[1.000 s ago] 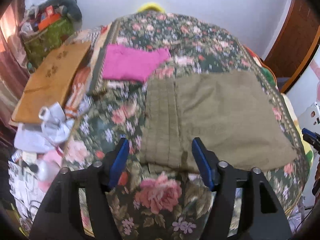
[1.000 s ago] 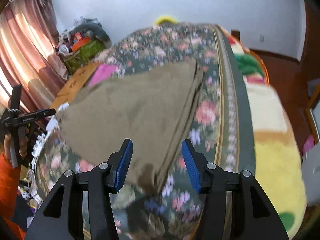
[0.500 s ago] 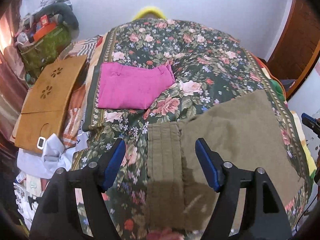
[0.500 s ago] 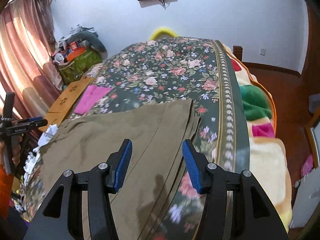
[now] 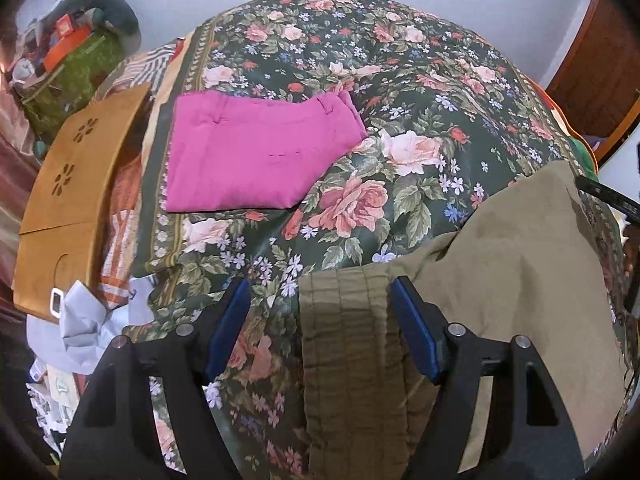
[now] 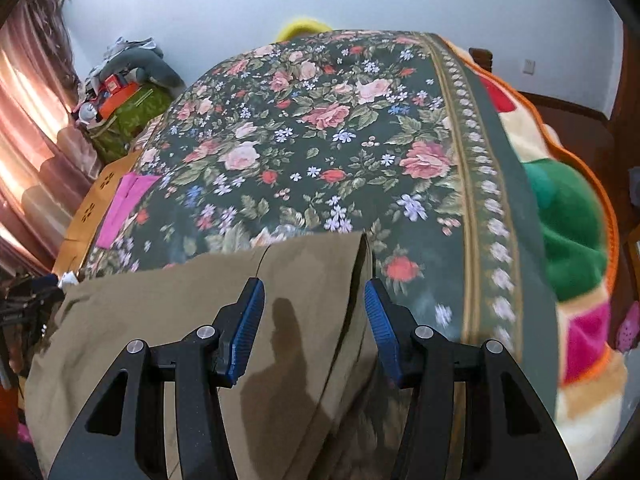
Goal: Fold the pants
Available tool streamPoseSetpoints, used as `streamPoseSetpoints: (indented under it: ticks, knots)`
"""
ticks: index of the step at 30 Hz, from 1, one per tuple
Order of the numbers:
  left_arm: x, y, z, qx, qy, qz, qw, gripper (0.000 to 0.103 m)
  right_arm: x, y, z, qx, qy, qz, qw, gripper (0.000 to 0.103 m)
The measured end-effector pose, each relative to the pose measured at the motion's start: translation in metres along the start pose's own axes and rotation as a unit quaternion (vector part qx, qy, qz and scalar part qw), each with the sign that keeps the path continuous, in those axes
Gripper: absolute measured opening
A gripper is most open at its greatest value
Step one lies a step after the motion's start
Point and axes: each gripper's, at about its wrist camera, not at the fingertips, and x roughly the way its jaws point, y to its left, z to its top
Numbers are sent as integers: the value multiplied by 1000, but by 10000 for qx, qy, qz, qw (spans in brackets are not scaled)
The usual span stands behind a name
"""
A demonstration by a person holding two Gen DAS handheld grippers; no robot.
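Olive-brown pants lie spread across the near edge of the floral bed. Their ribbed waistband sits between the fingers of my left gripper, which is open and just above it. In the right wrist view the pants fill the lower left, and their leg end lies under my right gripper, which is open and empty above the cloth. Folded pink pants rest at the bed's left side.
The floral bedspread covers the bed. A tan wooden board and white cloth lie off the left edge. A cluttered green bag stands far left. A bright blanket hangs off the right side.
Both grippers have dropped lower and drawn back toward the near edge of the bed. The olive pants now sit nearer and lower in both views, under the fingers. Both stay open.
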Motion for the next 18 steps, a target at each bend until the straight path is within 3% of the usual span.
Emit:
streamPoseSetpoints:
  ticks: [4, 9, 12, 18]
  knots:
    - [8, 0, 0, -40, 20, -84, 10000, 79, 20, -4, 5, 25, 122, 34, 9999, 44]
    - [10, 1, -4, -108, -83, -73, 9999, 77, 35, -6, 2, -89, 333, 49, 9994, 8]
    - [12, 3, -6, -254, -140, -65, 9996, 71, 37, -4, 0, -215, 297, -64, 9993, 5]
    - [14, -7, -12, -238, -382, 551, 9975, 71, 38, 0, -3, -382, 223, -374, 9983, 2]
